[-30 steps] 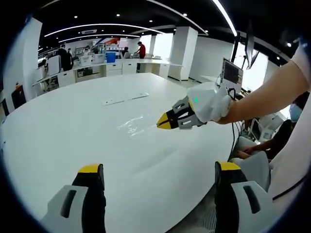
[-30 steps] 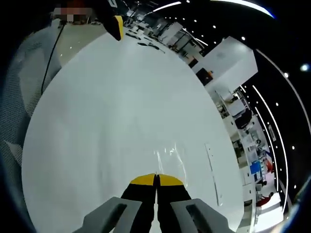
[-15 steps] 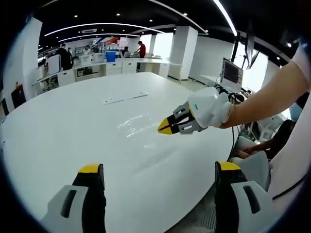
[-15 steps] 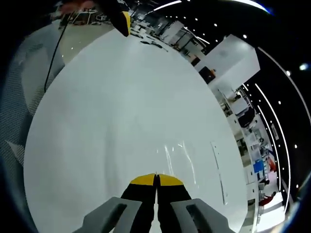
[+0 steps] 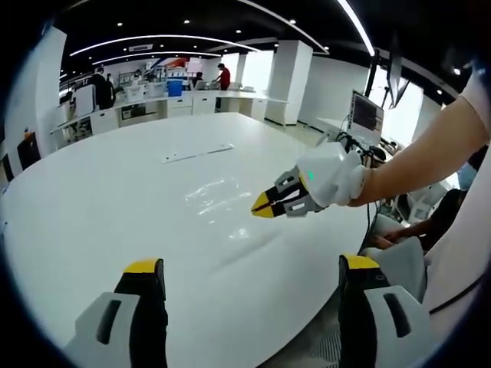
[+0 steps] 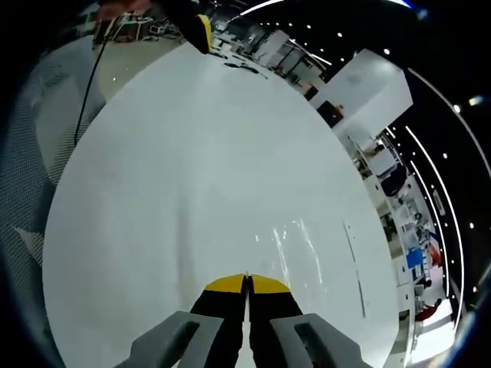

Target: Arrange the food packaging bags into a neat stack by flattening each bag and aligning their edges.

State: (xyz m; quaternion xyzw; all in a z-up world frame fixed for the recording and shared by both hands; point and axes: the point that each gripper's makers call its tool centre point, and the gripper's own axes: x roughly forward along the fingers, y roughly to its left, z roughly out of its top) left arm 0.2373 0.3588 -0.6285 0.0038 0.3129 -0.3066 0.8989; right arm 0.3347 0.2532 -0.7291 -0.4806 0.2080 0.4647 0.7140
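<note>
A clear, crinkled food bag (image 5: 209, 192) lies flat on the white round table (image 5: 92, 207). Farther back a thin flat strip (image 5: 198, 154), perhaps another bag, rests on the tabletop. My right gripper (image 5: 262, 205) comes in from the right on a white-gloved hand, yellow tips pressed together, just right of the clear bag and low over the table. In the right gripper view its shut tips (image 6: 247, 283) point at the clear bag (image 6: 295, 239), with the strip (image 6: 354, 257) beyond. My left gripper (image 5: 252, 265) stands open near the table's front edge, with nothing between its jaws.
A monitor (image 5: 367, 115) with cables stands past the table's right edge. Desks and people (image 5: 222, 78) fill the far room. The person's arm (image 5: 430, 153) crosses the right side. The left gripper's yellow tip (image 6: 203, 31) shows at the far table edge.
My right gripper has dropped slightly and drifted a little off the clear bag, staying shut. The left gripper has not moved.
</note>
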